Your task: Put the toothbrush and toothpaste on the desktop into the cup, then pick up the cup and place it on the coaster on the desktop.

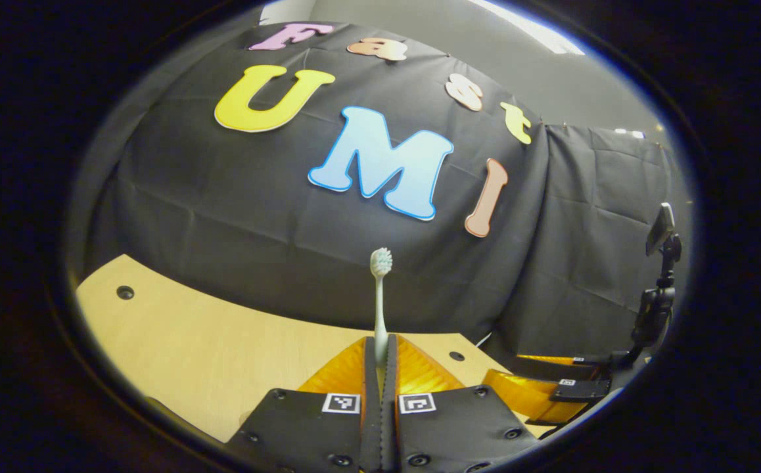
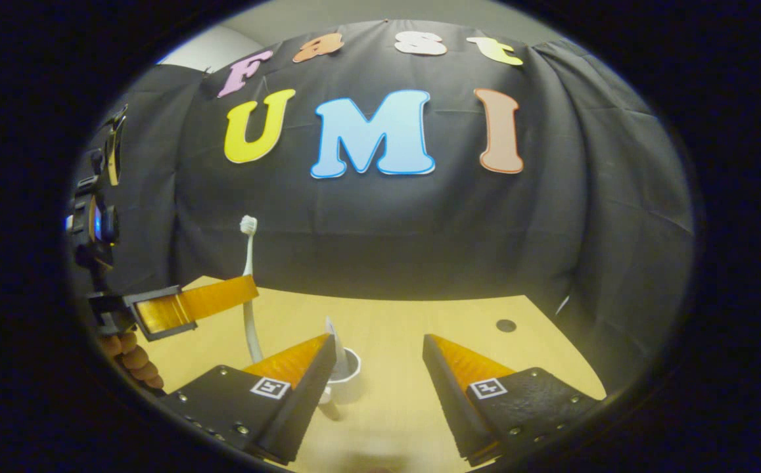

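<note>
Left hand-held gripper [image 1: 380, 351] clenched on upright toothbrush [image 1: 380, 289]; right hand-held gripper [image 2: 379, 358] released above cup [image 2: 347, 374], well inside desktop [image 2: 407, 407] edge.

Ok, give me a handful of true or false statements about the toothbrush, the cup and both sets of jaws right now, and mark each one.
1. The left gripper has its jaws closed on the toothbrush. True.
2. The toothbrush is held bristles down. False: it stands upright with the bristles at the top.
3. The right gripper has its jaws spread apart and grips nothing. True.
4. The cup stands on the wooden desktop beside the right gripper's own left-hand finger in the right gripper view. True.
5. The cup is empty. False: a white tube end, likely the toothpaste, sticks up from it.
6. The toothbrush already rests in the cup. False: it is held in the air to the left of it.
</note>
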`<state>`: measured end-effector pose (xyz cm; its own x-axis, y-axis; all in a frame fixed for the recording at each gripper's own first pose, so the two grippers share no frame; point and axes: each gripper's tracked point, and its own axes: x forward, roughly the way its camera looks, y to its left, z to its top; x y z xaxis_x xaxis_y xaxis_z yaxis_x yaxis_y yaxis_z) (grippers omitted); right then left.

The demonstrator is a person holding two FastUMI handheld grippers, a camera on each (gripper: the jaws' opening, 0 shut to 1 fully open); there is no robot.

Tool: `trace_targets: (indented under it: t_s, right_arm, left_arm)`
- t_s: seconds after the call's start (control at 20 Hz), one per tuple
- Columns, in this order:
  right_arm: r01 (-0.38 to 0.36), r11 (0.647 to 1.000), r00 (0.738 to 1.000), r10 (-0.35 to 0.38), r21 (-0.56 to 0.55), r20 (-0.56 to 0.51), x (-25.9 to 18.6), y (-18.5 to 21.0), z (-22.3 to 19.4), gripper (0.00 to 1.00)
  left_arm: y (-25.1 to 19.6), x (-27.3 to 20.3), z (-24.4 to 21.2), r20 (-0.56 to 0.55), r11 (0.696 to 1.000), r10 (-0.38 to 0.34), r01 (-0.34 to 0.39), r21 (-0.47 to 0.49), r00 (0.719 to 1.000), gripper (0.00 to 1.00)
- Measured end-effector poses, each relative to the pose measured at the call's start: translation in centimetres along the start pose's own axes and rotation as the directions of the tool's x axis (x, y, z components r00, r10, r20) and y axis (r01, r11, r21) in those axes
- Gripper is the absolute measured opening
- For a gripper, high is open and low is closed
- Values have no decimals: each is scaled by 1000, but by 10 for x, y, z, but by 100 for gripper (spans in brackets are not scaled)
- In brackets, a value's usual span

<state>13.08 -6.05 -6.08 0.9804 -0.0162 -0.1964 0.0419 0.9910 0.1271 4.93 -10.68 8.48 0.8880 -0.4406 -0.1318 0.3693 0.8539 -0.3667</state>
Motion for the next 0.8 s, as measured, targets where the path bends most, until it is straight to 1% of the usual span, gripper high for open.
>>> trace_targets:
  t_s: [0.15,0.3,0.4,0.45,0.6,0.8]
  right_arm:
    - [66,997,997,-64,44,-45,-19,-24,-15,84]
    - [107,993,992,-102,55,-78,-30,-37,-26,84]
    - [123,991,988,-118,54,-100,-34,-42,-35,84]
    - [123,991,987,-116,60,-109,-35,-42,-38,84]
    - [120,989,985,-107,87,-135,-36,-38,-46,84]
    - [102,988,984,-83,113,-157,-32,-30,-52,84]
  left_arm:
    - [-6,19,-4,17,999,-45,45,-11,999,7]
    - [-13,39,-16,15,997,-76,77,-9,997,7]
    - [-14,50,-29,3,996,-84,84,-6,996,7]
    - [-13,55,-37,-4,996,-84,84,-2,996,6]
    - [-12,61,-57,-31,996,-89,89,12,996,6]
    - [-12,57,-70,-38,993,-97,100,69,995,7]
